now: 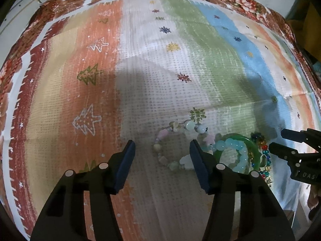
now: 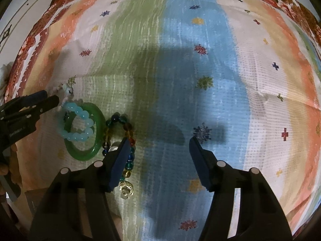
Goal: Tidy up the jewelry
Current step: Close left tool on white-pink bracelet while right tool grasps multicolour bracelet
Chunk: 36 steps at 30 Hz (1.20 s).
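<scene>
Tongs: left tongs [image 1: 162, 148] and right tongs [image 2: 158, 144] both agape, empty | pastel bead bracelet [image 1: 170, 146] lies between left tips (nearer) | next: pinch it.

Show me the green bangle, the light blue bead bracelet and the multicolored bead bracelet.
green bangle [image 2: 81, 156], right wrist view, lower rim.
light blue bead bracelet [image 2: 69, 106], right wrist view, top beads.
multicolored bead bracelet [image 2: 107, 134], right wrist view, left strand.

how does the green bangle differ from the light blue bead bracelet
The green bangle is one solid smooth ring; the light blue bead bracelet is a string of round beads. The bangle is the wider loop. The bracelet lies partly over the bangle, which rests on the cloth. Both are translucent closed circles lying flat.
</scene>
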Motion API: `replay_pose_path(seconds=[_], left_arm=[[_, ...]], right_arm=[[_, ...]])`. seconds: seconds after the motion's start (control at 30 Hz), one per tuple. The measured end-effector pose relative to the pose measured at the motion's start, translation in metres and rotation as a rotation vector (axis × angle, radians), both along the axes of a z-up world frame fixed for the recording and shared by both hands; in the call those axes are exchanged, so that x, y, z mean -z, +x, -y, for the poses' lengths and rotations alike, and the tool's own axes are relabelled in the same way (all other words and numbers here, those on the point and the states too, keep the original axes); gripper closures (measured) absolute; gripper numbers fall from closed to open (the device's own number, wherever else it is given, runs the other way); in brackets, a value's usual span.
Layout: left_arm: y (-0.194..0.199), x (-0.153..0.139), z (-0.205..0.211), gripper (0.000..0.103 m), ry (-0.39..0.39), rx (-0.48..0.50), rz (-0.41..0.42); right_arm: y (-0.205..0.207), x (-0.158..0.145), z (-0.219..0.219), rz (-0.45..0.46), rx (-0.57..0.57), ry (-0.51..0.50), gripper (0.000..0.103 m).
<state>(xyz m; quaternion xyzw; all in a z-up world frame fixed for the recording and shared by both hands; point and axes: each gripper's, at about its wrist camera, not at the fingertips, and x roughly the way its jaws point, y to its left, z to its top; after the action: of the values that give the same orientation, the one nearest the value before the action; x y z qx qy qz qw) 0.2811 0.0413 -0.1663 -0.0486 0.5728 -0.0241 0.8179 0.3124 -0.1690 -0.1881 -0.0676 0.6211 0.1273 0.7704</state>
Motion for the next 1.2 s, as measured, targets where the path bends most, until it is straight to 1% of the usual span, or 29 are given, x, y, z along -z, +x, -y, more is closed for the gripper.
replay_pose_path(seconds=[0.17,0.37,0.43,0.47,0.6,0.67,0.7,0.73,0.77,0.8,0.87,0.97,1.1,1.2], left_arm=[[0.003,0.004,0.002,0.048,0.01,0.008,0.001],[0.003,0.008,0.006,0.048,0.039,0.029,0.007],[0.003,0.009,0.006,0.052,0.051,0.036,0.01],[0.003,0.009,0.007,0.053,0.056,0.039,0.012],[0.003,0.009,0.007,0.065,0.071,0.062,0.016],[0.004,0.01,0.005,0.071,0.077,0.061,0.013],[0.004,0.01,0.005,0.076,0.078,0.062,0.013],[0.003,0.009,0.004,0.079,0.078,0.061,0.012],[0.003,0.009,0.004,0.084,0.077,0.06,0.011],[0.003,0.009,0.004,0.092,0.075,0.059,0.011],[0.002,0.008,0.002,0.094,0.071,0.055,0.016],[0.0,0.007,0.002,0.094,0.069,0.059,0.017],[-0.002,0.004,0.0,0.094,0.046,0.055,0.017],[-0.005,-0.002,0.001,0.094,0.031,0.057,0.028]], right_arm=[[0.003,0.004,-0.008,-0.002,-0.016,0.0,0.042],[0.007,0.01,-0.018,-0.001,-0.029,-0.021,0.042],[0.008,0.011,-0.02,0.002,-0.029,-0.025,0.042],[0.009,0.012,-0.021,0.003,-0.033,-0.029,0.045],[0.011,0.015,-0.028,-0.001,-0.046,-0.051,0.05],[0.012,0.016,-0.026,-0.01,-0.04,-0.042,0.056],[0.013,0.016,-0.025,-0.012,-0.039,-0.042,0.058],[0.014,0.016,-0.025,-0.014,-0.039,-0.04,0.061],[0.014,0.017,-0.023,-0.015,-0.038,-0.037,0.066],[0.014,0.017,-0.021,-0.016,-0.037,-0.034,0.07],[0.015,0.017,-0.022,-0.021,-0.04,-0.02,0.092],[0.016,0.017,-0.02,-0.021,-0.046,-0.016,0.092],[0.011,0.012,-0.014,-0.017,-0.048,-0.003,0.092],[-0.001,0.005,-0.008,-0.01,-0.051,-0.001,0.092]])
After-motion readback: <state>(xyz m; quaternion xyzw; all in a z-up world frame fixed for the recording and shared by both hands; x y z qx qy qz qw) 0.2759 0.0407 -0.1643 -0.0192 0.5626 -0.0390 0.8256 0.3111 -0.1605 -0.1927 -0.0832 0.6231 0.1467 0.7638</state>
